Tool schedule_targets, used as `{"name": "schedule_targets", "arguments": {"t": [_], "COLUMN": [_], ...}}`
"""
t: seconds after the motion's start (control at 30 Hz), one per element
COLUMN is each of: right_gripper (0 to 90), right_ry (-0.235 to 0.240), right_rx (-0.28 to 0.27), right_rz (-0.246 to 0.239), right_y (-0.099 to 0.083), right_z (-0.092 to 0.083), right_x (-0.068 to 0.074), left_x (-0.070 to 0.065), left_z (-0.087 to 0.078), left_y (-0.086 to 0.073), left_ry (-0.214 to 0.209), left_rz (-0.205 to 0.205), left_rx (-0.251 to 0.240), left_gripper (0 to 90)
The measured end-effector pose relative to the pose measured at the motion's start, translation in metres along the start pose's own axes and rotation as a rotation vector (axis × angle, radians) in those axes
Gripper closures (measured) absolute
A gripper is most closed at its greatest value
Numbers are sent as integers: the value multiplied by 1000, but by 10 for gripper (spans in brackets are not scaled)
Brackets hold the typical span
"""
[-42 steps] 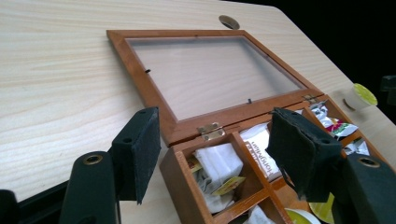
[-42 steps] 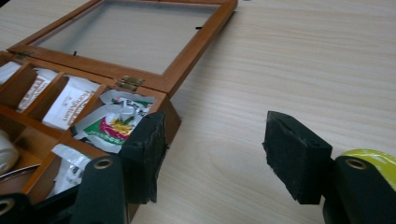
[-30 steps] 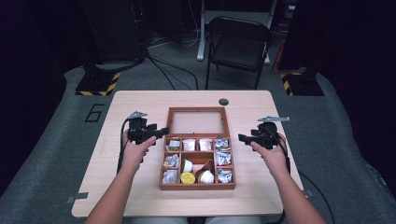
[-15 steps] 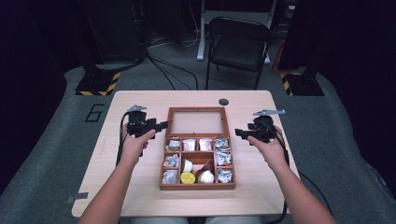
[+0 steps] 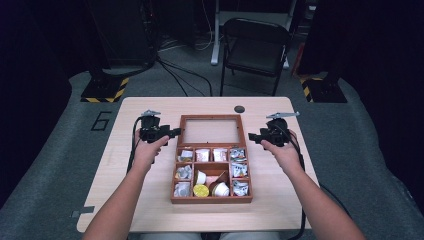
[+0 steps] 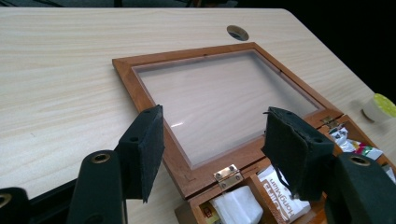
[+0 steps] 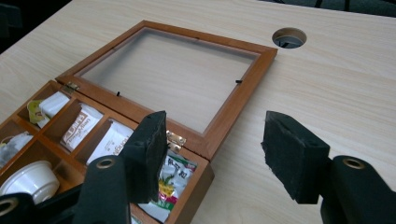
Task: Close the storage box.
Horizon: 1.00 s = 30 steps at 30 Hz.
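High view: a brown wooden compartment box lies on the pale wooden table, its glass-paned lid folded back flat between the left gripper and right gripper. Closing it seems the work ahead, not yet begun.

Left gripper view: the lid lies just beyond the pads, whose jaws have just been closing with nothing between them.

Right gripper view: the half-spread jaws, also just narrowing, grip nothing; the lid's near corner lies between the pads, farther off.
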State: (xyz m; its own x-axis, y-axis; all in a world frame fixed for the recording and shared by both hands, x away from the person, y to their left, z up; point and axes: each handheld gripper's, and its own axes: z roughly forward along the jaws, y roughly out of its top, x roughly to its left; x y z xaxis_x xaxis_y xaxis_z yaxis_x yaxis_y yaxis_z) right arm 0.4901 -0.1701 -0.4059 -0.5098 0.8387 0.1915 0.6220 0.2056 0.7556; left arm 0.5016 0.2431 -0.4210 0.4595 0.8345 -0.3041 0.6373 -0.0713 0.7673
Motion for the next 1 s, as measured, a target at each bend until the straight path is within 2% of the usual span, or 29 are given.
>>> {"name": "schedule_targets", "arguments": {"t": [0.1, 0.13, 0.27, 0.33, 0.47, 0.73, 0.8, 1.0], "right_gripper": [397, 397, 399, 401, 406, 415, 416, 420], "right_ry": [-1, -1, -4, -2, -2, 3, 5, 17], "right_rx": [4, 9, 23, 32, 42, 61, 68, 68], "right_rz": [10, 19, 32, 51, 57, 56, 73, 78], "right_y": [1, 1, 1, 1, 1, 1, 2, 3], "right_z": [6, 8, 17, 22, 32, 50, 53, 58], "right_x": [-2, -3, -6, -6, -8, -11, -10, -8], "left_x": [2, 3, 5, 6, 9, 11, 11, 12], "left_z": [4, 9, 18, 23, 31, 38, 38, 40], "left_y": [0, -1, -1, -2, -3, -5, -5, -5], "left_ry": [-13, -14, -21, -17, -17, -20, -21, -14], "left_rz": [-6, -19, -19, -22, -30, -28, -33, -58], "left_rx": [4, 6, 21, 30, 38, 44, 44, 40], "left_gripper": [385, 386, 396, 401, 411, 428, 434, 409]}}
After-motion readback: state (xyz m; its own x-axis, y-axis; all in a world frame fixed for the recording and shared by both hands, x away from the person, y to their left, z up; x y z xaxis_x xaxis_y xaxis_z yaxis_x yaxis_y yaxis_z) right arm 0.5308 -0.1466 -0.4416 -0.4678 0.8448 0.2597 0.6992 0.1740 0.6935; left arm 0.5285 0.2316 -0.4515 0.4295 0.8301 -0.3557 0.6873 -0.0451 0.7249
